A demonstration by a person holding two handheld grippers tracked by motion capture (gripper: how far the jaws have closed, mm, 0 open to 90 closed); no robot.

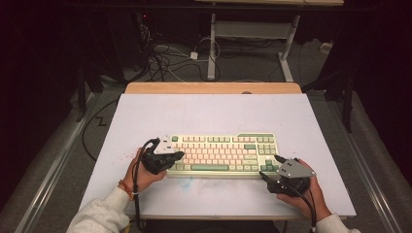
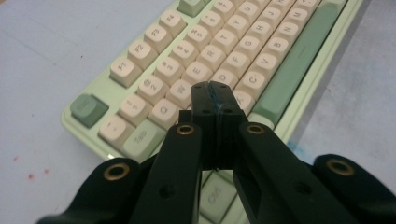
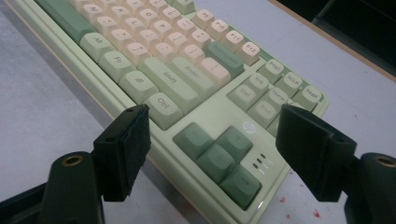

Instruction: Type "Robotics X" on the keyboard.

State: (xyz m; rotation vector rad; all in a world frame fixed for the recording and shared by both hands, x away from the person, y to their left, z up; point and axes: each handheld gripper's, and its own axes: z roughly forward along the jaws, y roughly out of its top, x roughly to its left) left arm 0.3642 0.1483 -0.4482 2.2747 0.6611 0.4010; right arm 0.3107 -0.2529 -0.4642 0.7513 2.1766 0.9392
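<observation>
A pale green keyboard (image 1: pixel 221 153) with cream and green keys lies flat on the white table (image 1: pixel 209 111), a little nearer the person than the table's middle, its long side running left to right. The left gripper (image 1: pixel 176 156) hangs over the keyboard's left end, its jaws clenched tight together with nothing between them; in the left gripper view the joined tips (image 2: pixel 214 100) sit just above the letter keys near the left of the board, close over the A and S area, though whether they touch a keycap cannot be told. The right gripper (image 1: pixel 271 167) sits at the keyboard's near right corner with its jaws spread wide and holding nothing. In the right gripper view the two black pads (image 3: pixel 125 144) stand apart on either side of the dark green arrow keys (image 3: pixel 219 156), one off the near edge, the other past the right edge, neither pressing on the case.
</observation>
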